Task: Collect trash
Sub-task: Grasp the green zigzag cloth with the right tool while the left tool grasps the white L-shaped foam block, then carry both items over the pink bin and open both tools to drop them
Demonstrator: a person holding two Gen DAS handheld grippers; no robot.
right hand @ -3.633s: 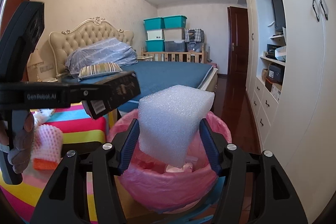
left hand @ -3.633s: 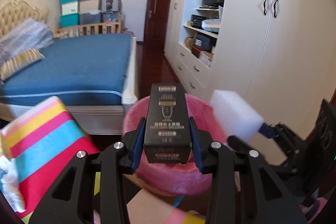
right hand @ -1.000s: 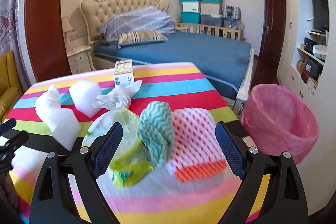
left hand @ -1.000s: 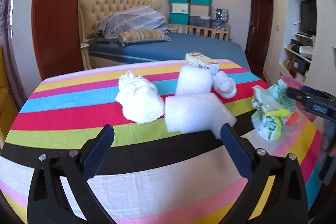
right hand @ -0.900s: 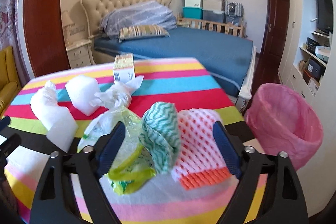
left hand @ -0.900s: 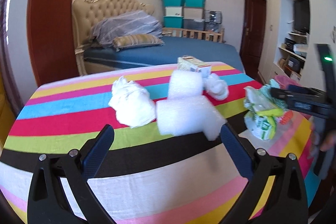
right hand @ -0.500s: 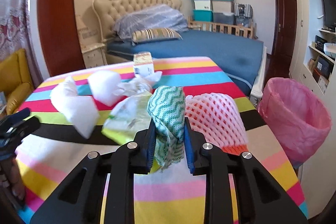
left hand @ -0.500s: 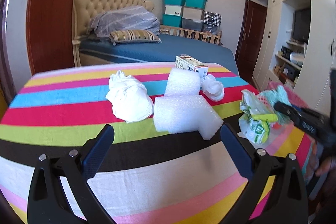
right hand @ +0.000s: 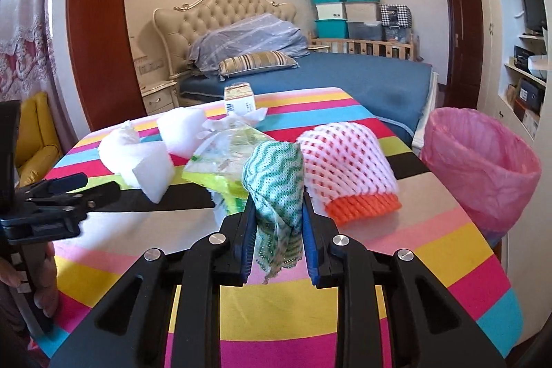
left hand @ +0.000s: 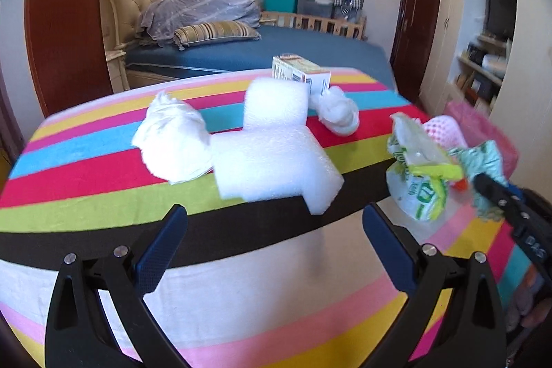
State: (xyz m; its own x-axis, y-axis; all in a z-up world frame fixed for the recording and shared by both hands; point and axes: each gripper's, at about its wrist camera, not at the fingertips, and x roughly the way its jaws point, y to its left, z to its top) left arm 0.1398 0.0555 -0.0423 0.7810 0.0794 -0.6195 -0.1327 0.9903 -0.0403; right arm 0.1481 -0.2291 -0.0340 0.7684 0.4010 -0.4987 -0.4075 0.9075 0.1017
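Observation:
My right gripper [right hand: 278, 223] is shut on a green-and-white zigzag cloth [right hand: 274, 181], held just above the striped table [right hand: 431, 250]. A pink-and-orange foam fruit net [right hand: 348, 175] lies to its right, a clear green-printed plastic bag [right hand: 227, 157] to its left. My left gripper [left hand: 272, 250] is open and empty, facing a white L-shaped foam block [left hand: 276, 157] close ahead. A crumpled white tissue wad [left hand: 172, 143] lies left of the block. The pink-lined trash bin [right hand: 479, 161] stands off the table's right edge.
A small printed carton [left hand: 300, 75] and a knotted white bag [left hand: 339, 112] lie at the table's far side. A second foam block [left hand: 276, 102] sits behind the L-shaped one. A blue bed [right hand: 362, 75] lies beyond the table; white cupboards [right hand: 510, 23] line the right wall.
Both grippers dropped their earlier box and foam and came back over the table. My right gripper closed on the zigzag cloth and lifted it slightly. My left gripper stayed open, nearing the foam block.

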